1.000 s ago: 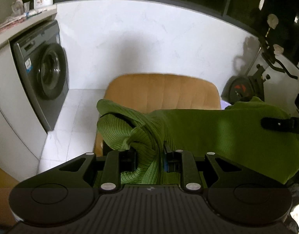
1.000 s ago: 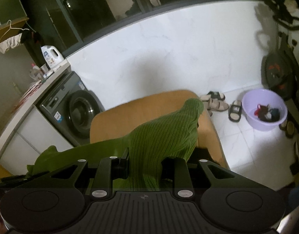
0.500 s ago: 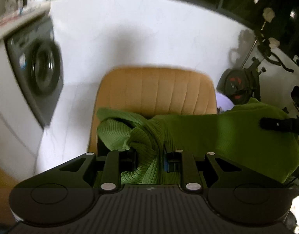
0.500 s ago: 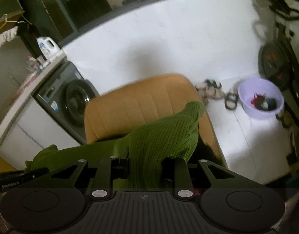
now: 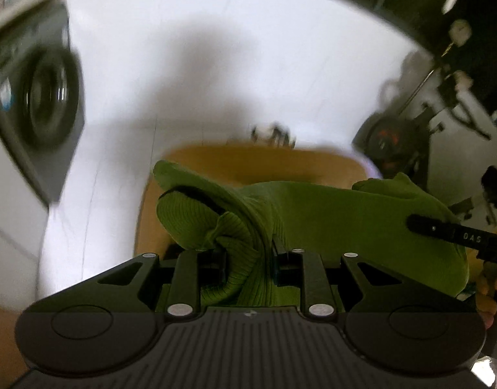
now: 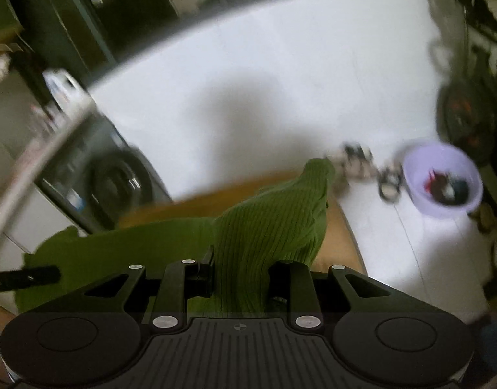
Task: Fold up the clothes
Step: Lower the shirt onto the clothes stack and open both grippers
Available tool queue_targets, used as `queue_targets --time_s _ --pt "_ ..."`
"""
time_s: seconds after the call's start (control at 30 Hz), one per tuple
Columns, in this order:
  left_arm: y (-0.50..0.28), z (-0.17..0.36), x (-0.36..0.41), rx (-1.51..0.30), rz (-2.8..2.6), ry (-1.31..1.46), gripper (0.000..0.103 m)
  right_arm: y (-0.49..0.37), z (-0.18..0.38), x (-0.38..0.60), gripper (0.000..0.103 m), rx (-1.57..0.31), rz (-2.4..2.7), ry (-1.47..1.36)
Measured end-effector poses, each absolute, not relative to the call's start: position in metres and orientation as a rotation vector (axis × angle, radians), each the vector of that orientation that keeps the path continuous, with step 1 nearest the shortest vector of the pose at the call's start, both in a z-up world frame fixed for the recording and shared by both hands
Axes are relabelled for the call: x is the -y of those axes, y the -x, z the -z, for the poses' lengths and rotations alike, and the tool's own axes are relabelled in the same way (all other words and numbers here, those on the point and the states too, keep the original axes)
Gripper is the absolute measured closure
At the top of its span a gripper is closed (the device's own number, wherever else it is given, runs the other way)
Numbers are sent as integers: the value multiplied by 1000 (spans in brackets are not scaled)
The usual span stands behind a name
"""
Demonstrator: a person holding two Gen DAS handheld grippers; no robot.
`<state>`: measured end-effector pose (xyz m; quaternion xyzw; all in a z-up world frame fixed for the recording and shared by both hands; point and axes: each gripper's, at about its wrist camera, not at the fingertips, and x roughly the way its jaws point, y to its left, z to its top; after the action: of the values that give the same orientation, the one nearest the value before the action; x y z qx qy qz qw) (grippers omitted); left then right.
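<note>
Swung upward since a second ago, chair point(image 5: 261, 162) now lower in both views, surroundings blurred. Left gripper point(image 5: 248, 262) clamped on bunched green sweater point(image 5: 345, 214) at 6 o'clock; right gripper point(image 6: 240, 275) pinching its other end. Sweater stretched between both, above chair. Washer point(image 6: 118, 184) at 9 o'clock, basin point(image 6: 443, 184) at 3 o'clock.
</note>
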<state>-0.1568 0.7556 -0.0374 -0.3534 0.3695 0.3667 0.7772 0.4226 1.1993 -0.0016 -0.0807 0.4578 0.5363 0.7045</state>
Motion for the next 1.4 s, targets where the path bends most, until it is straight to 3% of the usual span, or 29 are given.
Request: queue_targets --time_s 0.13,0.23,0.3,0.37,0.43,0.63,0.73,0.9,0.93,1.0,1.03,1.07,1.13,1.27,1.4 --pt "152 106 -769 -929 -846 865 79 -429 67 -1217 81 -1169 -1114 273" --pt "152 126 -768 -947 -869 862 76 -429 101 -1224 79 -1224 -1062 289" --pt "155 128 -766 -938 -866 859 71 -430 108 -1224 73 -1234 -1053 252" --pt "161 120 -765 -927 -857 847 64 -435 106 -1217 53 -1246 -1042 188" --pt "174 105 -764 -905 -866 806 55 -446 92 -1200 41 -1251 -1042 86" --pt "209 52 -722 -804 -833 626 51 -462 46 -1128 41 -1235 -1056 -93" --pt "211 50 -687 -836 -777 465 42 -459 47 -1097 43 -1298 -1028 -163" --pt "189 71 -647 -927 -676 264 41 -449 69 -1082 46 -1384 -981 -198" --pt "185 75 -647 -928 -673 258 43 -447 74 -1084 46 -1392 -963 -197" --pt "179 82 -647 -923 -683 270 54 -442 83 -1088 52 -1402 -923 -207" --pt "176 84 -648 -925 -691 288 77 -439 88 -1090 59 -1406 -903 -212" --pt "177 84 -650 -919 -695 321 89 -437 93 -1092 74 -1411 -884 -217" --pt "184 83 -656 -893 -700 387 91 -432 100 -1094 89 -1412 -850 -233" --pt "206 66 -667 -841 -675 506 92 -421 71 -1082 92 -1317 -899 -263" --pt "225 62 -681 -847 -666 577 92 -417 77 -1079 93 -1291 -897 -180"
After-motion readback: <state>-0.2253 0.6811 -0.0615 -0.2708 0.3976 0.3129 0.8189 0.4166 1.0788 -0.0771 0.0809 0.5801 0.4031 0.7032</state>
